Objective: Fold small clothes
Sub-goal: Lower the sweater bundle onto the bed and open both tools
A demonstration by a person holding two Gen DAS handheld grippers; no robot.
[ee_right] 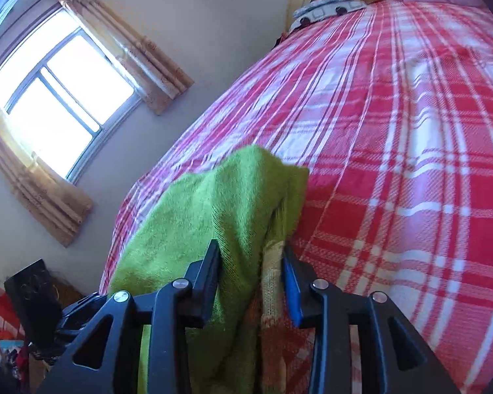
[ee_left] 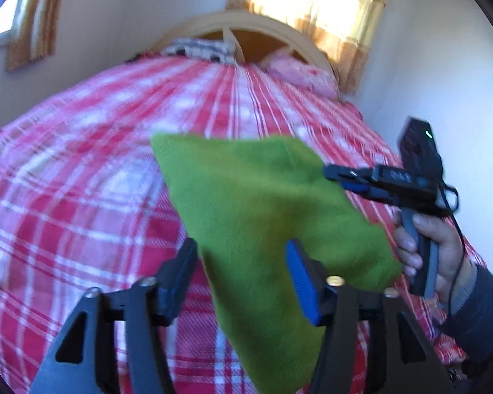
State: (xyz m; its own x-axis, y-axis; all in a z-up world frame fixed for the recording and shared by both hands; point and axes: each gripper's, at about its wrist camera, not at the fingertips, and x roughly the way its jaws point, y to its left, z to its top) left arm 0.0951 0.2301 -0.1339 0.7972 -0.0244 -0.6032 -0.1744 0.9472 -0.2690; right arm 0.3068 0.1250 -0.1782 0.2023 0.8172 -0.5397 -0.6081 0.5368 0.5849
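A small green knitted garment (ee_left: 246,203) lies folded on the red-and-white checked bedspread (ee_left: 82,170). In the left wrist view my left gripper (ee_left: 243,256) is open, its fingers on either side of the garment's near part. My right gripper (ee_left: 332,172) shows at the right, held in a hand, its tips closed at the garment's right edge. In the right wrist view the green garment (ee_right: 213,203) bunches between my right gripper's (ee_right: 251,259) fingers, with a yellowish patterned inner side (ee_right: 272,282) showing; the fingers press on the cloth.
A wooden headboard (ee_left: 240,29) with pillows (ee_left: 299,72) stands at the bed's far end. Curtained windows (ee_right: 59,92) are in the walls. A dark box and clutter (ee_right: 26,302) sit on the floor beside the bed.
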